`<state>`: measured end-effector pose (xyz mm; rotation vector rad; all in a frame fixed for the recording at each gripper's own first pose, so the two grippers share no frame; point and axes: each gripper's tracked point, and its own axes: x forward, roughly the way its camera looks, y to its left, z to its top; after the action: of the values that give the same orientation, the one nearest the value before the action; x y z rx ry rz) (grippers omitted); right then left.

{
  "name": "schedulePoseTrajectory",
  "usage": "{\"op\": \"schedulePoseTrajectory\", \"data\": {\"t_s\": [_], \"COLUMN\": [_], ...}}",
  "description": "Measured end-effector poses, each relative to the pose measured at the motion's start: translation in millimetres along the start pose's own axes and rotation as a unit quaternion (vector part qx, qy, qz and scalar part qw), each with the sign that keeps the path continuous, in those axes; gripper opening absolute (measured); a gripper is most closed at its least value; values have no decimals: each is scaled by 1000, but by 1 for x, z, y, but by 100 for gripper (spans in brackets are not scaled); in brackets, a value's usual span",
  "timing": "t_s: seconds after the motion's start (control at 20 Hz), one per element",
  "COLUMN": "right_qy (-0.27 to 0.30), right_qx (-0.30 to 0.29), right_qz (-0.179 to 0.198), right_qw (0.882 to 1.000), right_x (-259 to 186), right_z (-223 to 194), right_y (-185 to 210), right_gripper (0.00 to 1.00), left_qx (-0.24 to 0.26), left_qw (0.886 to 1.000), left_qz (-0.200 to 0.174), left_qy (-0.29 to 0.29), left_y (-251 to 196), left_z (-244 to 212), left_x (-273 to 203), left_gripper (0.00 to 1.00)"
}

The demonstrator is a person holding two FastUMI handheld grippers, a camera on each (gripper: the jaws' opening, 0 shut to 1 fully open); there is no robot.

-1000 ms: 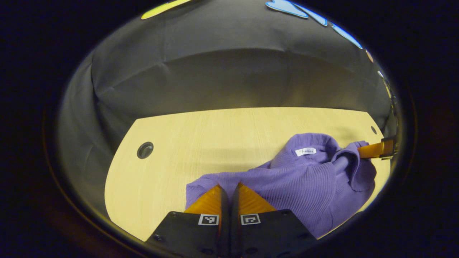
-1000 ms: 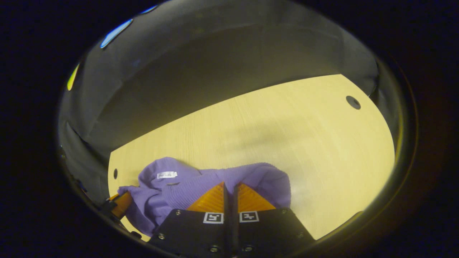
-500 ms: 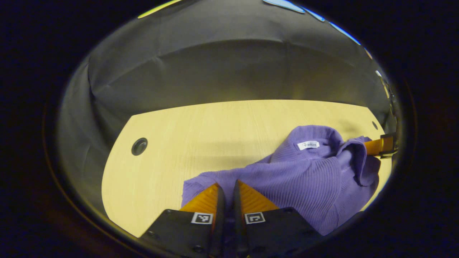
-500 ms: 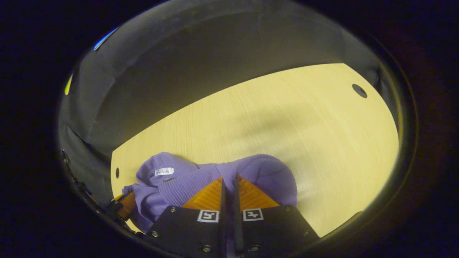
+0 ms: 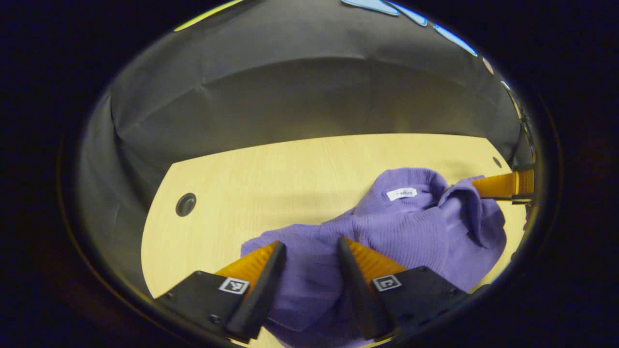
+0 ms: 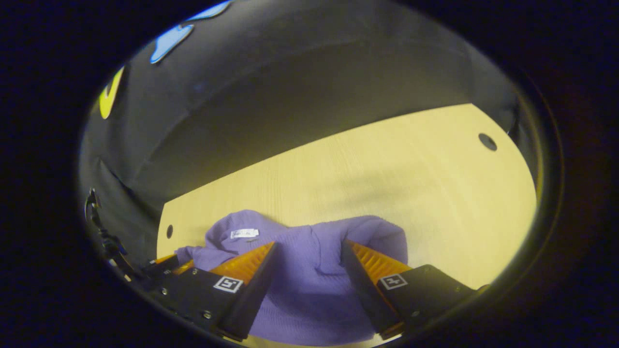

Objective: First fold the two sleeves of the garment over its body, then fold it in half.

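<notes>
Purple knit garment (image 5: pixel 387 232) lies bunched on the counter (image 5: pixel 271 179). Left claw (image 5: pixel 309 253) and right claw (image 6: pixel 309 251) both spread wide over it, gripping nothing. Risk: loose folds spring apart, stacked layers get pinched together.

Left tool (image 5: pixel 309 246) and right tool (image 6: pixel 309 246) both gape wide (fingers well apart).
</notes>
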<state>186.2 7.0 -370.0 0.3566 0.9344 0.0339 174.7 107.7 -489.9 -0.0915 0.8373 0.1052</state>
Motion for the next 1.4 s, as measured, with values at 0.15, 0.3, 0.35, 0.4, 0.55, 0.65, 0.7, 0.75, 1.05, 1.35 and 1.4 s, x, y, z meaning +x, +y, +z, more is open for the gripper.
{"op": "schedulePoseTrajectory", "data": {"t_s": [0.15, 0.3, 0.35, 0.4, 0.55, 0.65, 0.7, 0.75, 1.05, 1.35, 1.4], "right_qy": [-32, -58, -69, -82, -129, -157, -172, -188, -273, -336, -347], "right_qx": [-36, -51, -57, -63, -84, -95, -100, -103, -111, -119, -125], "right_qz": [-6, -2, 0, 2, 9, 18, 21, 24, 49, 59, 57], "right_qw": [999, 997, 996, 995, 988, 983, 980, 976, 954, 932, 928], "right_x": [-23, -55, -67, -81, -129, -160, -178, -195, -295, -366, -375], "right_z": [6, 13, 16, 19, 30, 36, 38, 42, 45, 42, 42], "right_y": [7, 17, 20, 26, 42, 52, 55, 59, 87, 97, 96], "right_gripper": [94, 93, 93, 93, 93, 93, 93, 93, 93, 93, 93], "left_qx": [-22, -28, -31, -33, -25, -18, -14, -10, 14, 25, 25], "left_qw": [999, 998, 997, 996, 990, 985, 982, 978, 950, 925, 922], "left_qz": [-15, -17, -21, -23, -23, -31, -35, -36, -32, -12, -10], "left_qy": [-34, -60, -71, -84, -135, -167, -186, -205, -309, -379, -385], "left_y": [-7, -12, -15, -17, -24, -30, -34, -37, -52, -57, -60], "left_z": [22, 38, 44, 51, 71, 85, 91, 99, 121, 124, 123], "left_x": [-29, -60, -71, -85, -132, -169, -189, -210, -329, -412, -414], "left_gripper": [99, 99, 99, 99, 99, 99, 98, 98, 99, 97, 97]}}
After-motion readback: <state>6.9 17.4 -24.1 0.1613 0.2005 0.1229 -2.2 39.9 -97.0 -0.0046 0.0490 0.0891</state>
